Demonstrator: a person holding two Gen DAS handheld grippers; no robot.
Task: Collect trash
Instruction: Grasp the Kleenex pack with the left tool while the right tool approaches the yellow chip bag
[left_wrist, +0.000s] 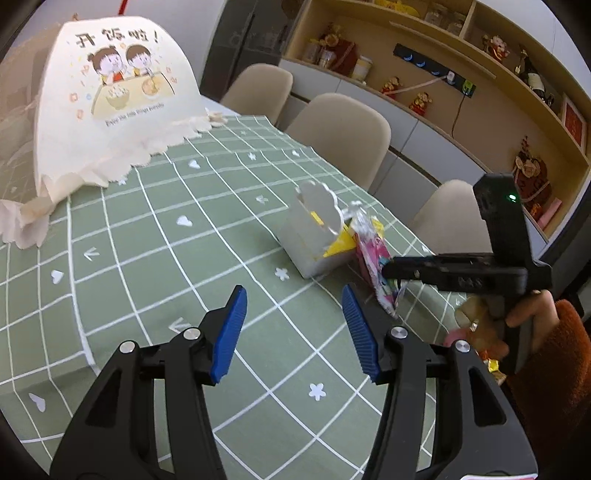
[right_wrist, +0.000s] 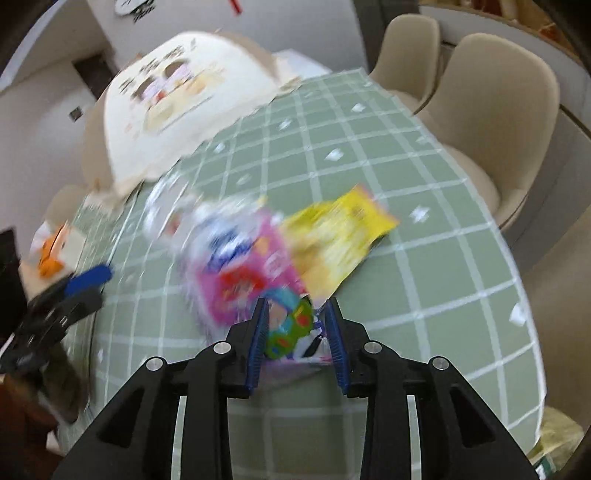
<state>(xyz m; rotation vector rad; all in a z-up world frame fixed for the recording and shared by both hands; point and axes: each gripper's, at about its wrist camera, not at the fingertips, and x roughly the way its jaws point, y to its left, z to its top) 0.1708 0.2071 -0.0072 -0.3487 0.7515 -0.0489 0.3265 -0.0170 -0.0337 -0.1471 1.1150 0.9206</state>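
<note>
A pink printed snack wrapper (right_wrist: 251, 273) lies between the blue pads of my right gripper (right_wrist: 297, 302), which is shut on its near end. The right wrist view is blurred. In the left wrist view the same wrapper (left_wrist: 371, 258) stands tilted at the black tip of the right gripper (left_wrist: 388, 267). Behind it are a yellow wrapper (right_wrist: 336, 236) and an opened white carton (left_wrist: 310, 240) on the green checked tablecloth (left_wrist: 166, 258). My left gripper (left_wrist: 293, 291) hovers open over the cloth, nearer than the carton, with nothing between its pads.
A large cream food cover (left_wrist: 110, 96) with a cartoon print stands at the far left of the table. Beige chairs (left_wrist: 340, 129) line the right edge. Small sweets (left_wrist: 476, 325) lie by the hand in an orange sleeve. Shelving runs along the back wall.
</note>
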